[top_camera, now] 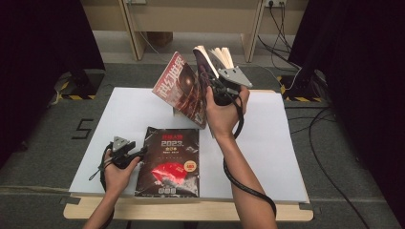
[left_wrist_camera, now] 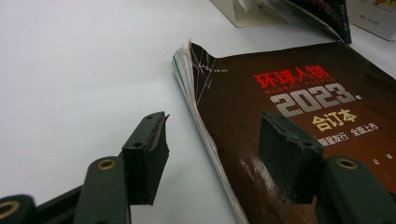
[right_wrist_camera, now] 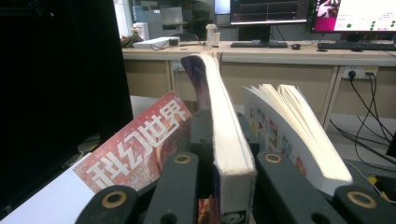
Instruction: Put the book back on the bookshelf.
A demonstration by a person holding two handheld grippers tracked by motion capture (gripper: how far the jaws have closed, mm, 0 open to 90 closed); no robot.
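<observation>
The right gripper [top_camera: 214,78] is clamped on 1 thick paperback book with a dark cover [right_wrist_camera: 219,135], lifted at 12 o'clock over the white table sheet [top_camera: 267,143]. The step looks like pulling it from between its neighbours; next it needs setting down flat. The left gripper [left_wrist_camera: 212,154] rests with jaws apart astride the edge of the black 2023 magazine [top_camera: 168,160]. I count 4 publications, including the red-titled magazine [top_camera: 179,86] and a pale fanned book [right_wrist_camera: 292,130].

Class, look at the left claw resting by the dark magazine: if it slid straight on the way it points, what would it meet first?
Probably the dark magazine: the left claw, open, straddles its page edge, one jaw over the cover, one over the white table. Depth is unclear.
</observation>
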